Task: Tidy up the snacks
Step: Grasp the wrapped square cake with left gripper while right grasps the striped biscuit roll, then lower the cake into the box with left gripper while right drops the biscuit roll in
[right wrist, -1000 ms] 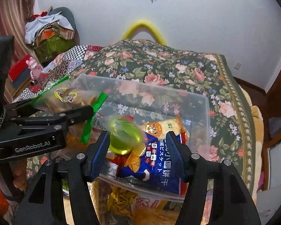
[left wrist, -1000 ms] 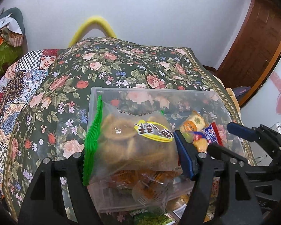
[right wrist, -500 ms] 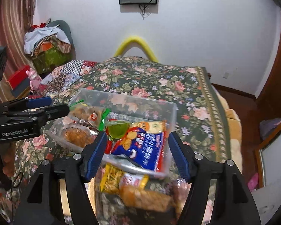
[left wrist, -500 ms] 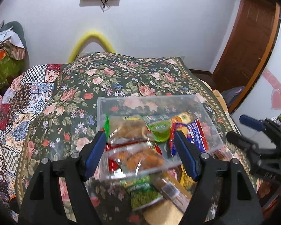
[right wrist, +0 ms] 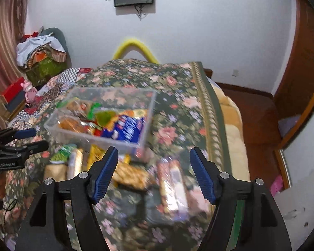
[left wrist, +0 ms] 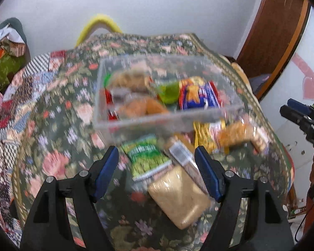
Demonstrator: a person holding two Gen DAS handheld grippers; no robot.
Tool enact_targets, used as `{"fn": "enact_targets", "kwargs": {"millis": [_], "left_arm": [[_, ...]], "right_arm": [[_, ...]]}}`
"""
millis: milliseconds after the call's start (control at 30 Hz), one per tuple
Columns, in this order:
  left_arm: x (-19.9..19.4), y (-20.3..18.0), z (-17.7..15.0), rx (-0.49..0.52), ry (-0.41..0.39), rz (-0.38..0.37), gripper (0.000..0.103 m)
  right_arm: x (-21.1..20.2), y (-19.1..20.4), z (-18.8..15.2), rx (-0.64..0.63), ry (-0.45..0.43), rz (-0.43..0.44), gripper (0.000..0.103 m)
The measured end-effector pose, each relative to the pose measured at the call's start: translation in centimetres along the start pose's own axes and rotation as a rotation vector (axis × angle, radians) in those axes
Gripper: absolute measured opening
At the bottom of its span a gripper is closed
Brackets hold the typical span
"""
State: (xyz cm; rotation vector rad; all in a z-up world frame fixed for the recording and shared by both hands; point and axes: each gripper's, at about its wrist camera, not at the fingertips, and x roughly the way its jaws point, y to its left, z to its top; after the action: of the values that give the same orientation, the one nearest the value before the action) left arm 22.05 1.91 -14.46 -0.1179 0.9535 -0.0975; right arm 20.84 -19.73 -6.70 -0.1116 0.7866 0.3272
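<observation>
A clear plastic bin (left wrist: 136, 123) stands on the floral bedspread and holds a cookie bag, a green jelly cup (left wrist: 169, 91) and a blue biscuit pack (left wrist: 201, 96); it also shows in the right wrist view (right wrist: 144, 125). Loose snacks lie in front of it: a green pack (left wrist: 146, 159), a tan block pack (left wrist: 180, 196), a yellow pack (left wrist: 207, 133). My left gripper (left wrist: 158, 171) is open and empty above the green and tan packs. My right gripper (right wrist: 153, 173) is open and empty above a striped pack (right wrist: 173, 186) and an orange pack (right wrist: 129, 175).
The floral bedspread (right wrist: 178, 108) covers the bed, with a patchwork quilt (left wrist: 12, 96) at its left. The bed's right edge drops to a wooden floor (right wrist: 255, 108). A wooden door (left wrist: 278, 21) stands at the right and piled clothes (right wrist: 41, 50) at the left.
The left gripper let go of the cookie bag, which now lies in the bin. The jelly cup that was at the right gripper also lies there. Both grippers pulled back toward the loose snacks.
</observation>
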Motion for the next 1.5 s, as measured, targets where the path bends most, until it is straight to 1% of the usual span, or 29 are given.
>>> {"fn": "enact_targets", "kwargs": {"millis": [100,200,300,367,567,667,767,800,833,867,900,933,967,1033,1133,1200,1400,1500], "left_arm": [[1.8,-0.6,-1.2,-0.014,0.065,-0.019,0.075],[3.2,-1.2,-2.1,-0.004,0.097,-0.007,0.075],[3.9,-1.3,-3.1,0.008,0.106,0.007,0.075],[3.7,-1.1,-3.5,0.005,0.095,0.01,0.081],[3.4,-0.1,-4.5,0.011,0.112,0.008,0.086],[3.3,0.6,-4.9,0.014,0.131,0.022,0.087],[3.5,0.9,-5.4,0.013,0.144,0.03,0.087],[3.6,0.8,-5.6,0.019,0.148,0.035,0.086],[3.7,0.7,-5.7,0.023,0.15,0.038,0.082],[3.8,0.6,-5.8,0.026,0.15,0.035,0.075],[3.9,0.4,-6.0,0.027,0.153,0.028,0.071],[4.0,0.3,-6.1,0.028,0.155,0.025,0.064],[4.0,0.1,-6.1,0.032,0.149,0.029,0.057],[3.8,-0.4,-6.1,0.049,0.135,0.048,0.056],[3.5,-0.5,-6.1,0.055,0.129,0.037,0.056],[2.9,-0.5,-6.0,0.059,0.114,0.043,0.055],[0.6,-0.5,-5.3,0.053,0.065,0.041,0.055],[-0.7,-0.3,-4.5,0.048,0.033,0.034,0.055]], "right_arm": [[0.5,-1.5,-1.3,0.026,0.036,-0.018,0.071],[1.5,-2.6,-2.7,0.048,0.08,-0.034,0.071],[2.8,-3.1,-4.0,0.059,0.121,-0.043,0.071],[3.7,-3.3,-4.6,0.061,0.147,-0.049,0.071],[6.7,-3.8,-5.3,0.072,0.214,-0.041,0.071],[7.5,-3.9,-5.4,0.09,0.228,-0.03,0.071],[7.8,-3.6,-5.7,0.083,0.218,-0.04,0.071],[7.6,-3.4,-5.8,0.071,0.211,-0.049,0.068],[7.6,-3.3,-5.8,0.065,0.208,-0.05,0.065],[7.5,-3.1,-5.9,0.055,0.205,-0.048,0.059],[7.4,-2.9,-6.0,0.047,0.204,-0.05,0.05],[7.3,-2.8,-6.1,0.04,0.203,-0.051,0.045],[7.3,-2.7,-6.1,0.034,0.204,-0.049,0.043],[7.3,-2.6,-6.0,0.04,0.199,-0.05,0.043],[6.9,-2.8,-6.1,0.054,0.191,-0.043,0.043],[6.4,-2.8,-6.0,0.06,0.182,-0.044,0.043],[4.1,-2.8,-5.1,0.054,0.13,-0.048,0.043],[3.1,-2.6,-4.3,0.054,0.1,-0.04,0.043]]}}
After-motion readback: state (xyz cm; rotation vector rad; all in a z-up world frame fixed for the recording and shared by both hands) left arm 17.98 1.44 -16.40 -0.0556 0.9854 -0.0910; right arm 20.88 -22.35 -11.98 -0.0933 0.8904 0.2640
